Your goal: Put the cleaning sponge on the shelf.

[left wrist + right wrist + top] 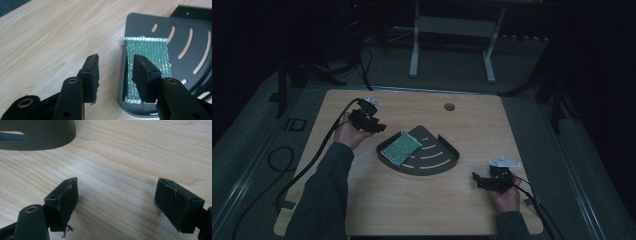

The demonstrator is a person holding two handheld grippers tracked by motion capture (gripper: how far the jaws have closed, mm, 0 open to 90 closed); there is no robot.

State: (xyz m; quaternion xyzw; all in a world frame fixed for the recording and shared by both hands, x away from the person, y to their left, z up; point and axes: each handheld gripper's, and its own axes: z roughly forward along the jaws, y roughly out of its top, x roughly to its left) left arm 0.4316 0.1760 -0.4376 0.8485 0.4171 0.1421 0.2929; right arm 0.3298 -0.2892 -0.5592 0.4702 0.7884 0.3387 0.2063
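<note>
The green foil pad [400, 147] already lies in the left part of the dark tray [447, 162], at the centre of the high view, so the placing looks done; what is left is probably only to draw the hands back. The left gripper [379, 126], left of the tray, has its jaws apart with nothing between them. The right gripper [477, 179], at the lower right, is also wide apart and empty. I count one pad, one tray, two grippers, on one wooden table [362, 200].

Person wears dark grey-green long sleeves [324, 195]. Left gripper [379, 128] and right gripper [475, 177]: black bodies, each trailing a black cable, pale grey three-cornered plate on top. Fingers [91, 75] black, brass-coloured rivets at the joints, pad edges frayed.
</note>
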